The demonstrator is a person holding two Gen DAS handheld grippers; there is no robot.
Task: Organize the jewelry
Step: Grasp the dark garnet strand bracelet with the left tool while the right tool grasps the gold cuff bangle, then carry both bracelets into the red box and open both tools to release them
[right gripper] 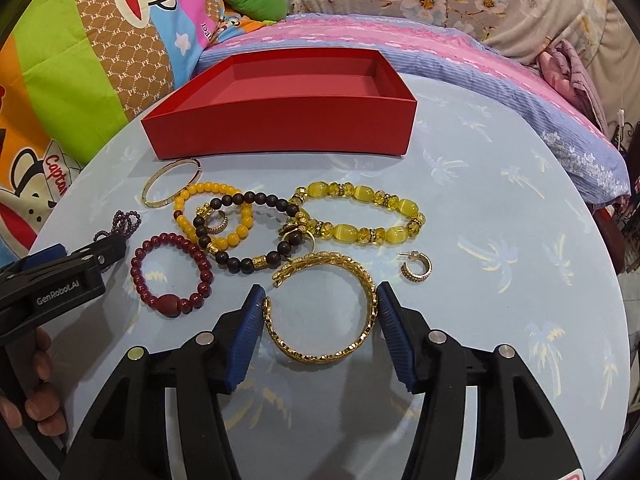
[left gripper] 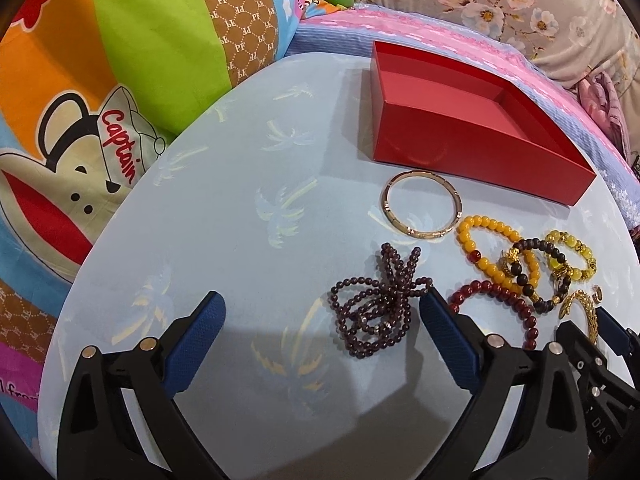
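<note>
An empty red box [left gripper: 472, 136] [right gripper: 280, 120] stands at the far side of the round table. My left gripper [left gripper: 322, 312] is open; a dark purple bead strand [left gripper: 376, 300] lies between its fingers, near the right one. My right gripper [right gripper: 320, 300] is open around a gold cuff bangle [right gripper: 324, 312], its pads [right gripper: 250, 320] at the bangle's sides. A thin gold bangle [left gripper: 422, 204] [right gripper: 172, 184], an orange bead bracelet [right gripper: 216, 216], a dark brown bead bracelet [right gripper: 248, 232], a red bead bracelet [right gripper: 172, 272], a yellow glass bracelet [right gripper: 360, 212] and a gold hoop earring [right gripper: 418, 266] lie around.
The table [left gripper: 240, 240] has a light blue cloth with palm prints. Colourful cartoon pillows [left gripper: 100, 80] lie left, a pink and blue blanket [right gripper: 480, 64] behind. The left gripper [right gripper: 60, 268] shows at the right wrist view's left edge, with a hand.
</note>
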